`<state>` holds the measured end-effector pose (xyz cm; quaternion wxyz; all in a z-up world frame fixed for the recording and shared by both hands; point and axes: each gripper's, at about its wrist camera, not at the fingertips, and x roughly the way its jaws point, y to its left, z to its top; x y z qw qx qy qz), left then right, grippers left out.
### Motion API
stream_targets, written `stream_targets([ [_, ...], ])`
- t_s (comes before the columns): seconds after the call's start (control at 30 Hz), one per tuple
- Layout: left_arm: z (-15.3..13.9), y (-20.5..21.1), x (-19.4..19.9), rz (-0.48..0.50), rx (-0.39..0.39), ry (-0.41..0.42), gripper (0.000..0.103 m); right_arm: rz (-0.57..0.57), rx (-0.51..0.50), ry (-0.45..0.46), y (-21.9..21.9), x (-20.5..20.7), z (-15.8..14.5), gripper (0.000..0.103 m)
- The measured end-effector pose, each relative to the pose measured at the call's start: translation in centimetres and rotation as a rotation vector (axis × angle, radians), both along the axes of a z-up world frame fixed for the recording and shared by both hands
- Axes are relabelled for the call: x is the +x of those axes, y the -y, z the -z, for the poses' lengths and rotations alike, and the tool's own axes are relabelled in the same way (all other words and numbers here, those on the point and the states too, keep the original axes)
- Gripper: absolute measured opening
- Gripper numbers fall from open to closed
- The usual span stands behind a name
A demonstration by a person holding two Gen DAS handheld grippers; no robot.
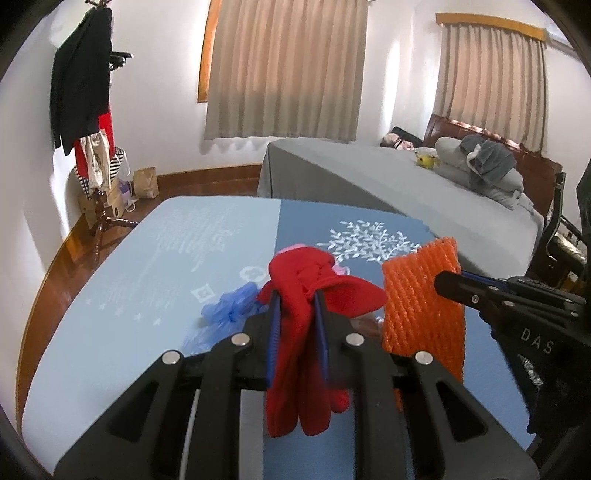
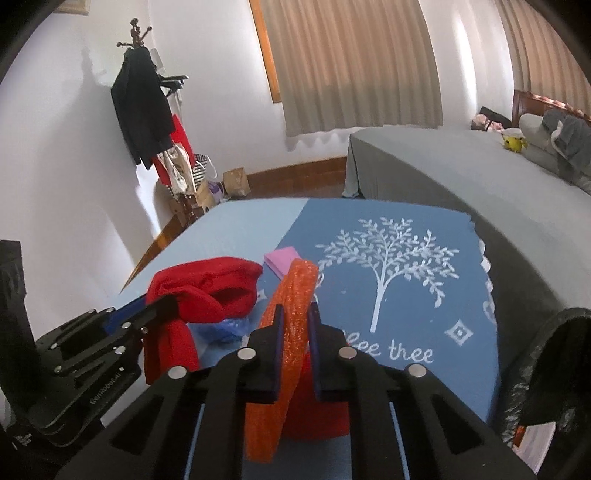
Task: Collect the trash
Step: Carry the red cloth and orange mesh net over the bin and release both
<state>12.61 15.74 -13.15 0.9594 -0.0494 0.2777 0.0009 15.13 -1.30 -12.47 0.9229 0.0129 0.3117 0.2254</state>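
Two grippers clamp soft red cloth [image 1: 310, 295] and ribbed orange foam netting [image 2: 288, 325].

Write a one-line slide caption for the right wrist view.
Right gripper shut on orange foam net; left gripper holds red cloth above the blue tablecloth.

This is a bedroom in a home. A wide bed under a grey cover [image 1: 388, 177] is filling the far side, with folded grey bedding [image 1: 480, 166] lying against its dark wooden headboard [image 1: 454, 129]. Beige pleated curtains [image 1: 280, 70] are hanging over the windows, and a black coat [image 1: 81, 81] is hanging from a wooden coat stand [image 2: 138, 33].
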Motion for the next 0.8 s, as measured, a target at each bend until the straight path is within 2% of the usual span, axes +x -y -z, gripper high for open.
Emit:
stream_targets([
  [0.43,-2.4,1.9,-0.2,0.034,0.003,0.055,0.016,0.022,0.046,0.049,2.1,-0.4,-2.6,0.012],
  [0.8,-4.6,4.2,0.0,0.070,0.014,0.097,0.016,0.093,0.050,0.105,5.5,-0.8,-4.9,0.012],
])
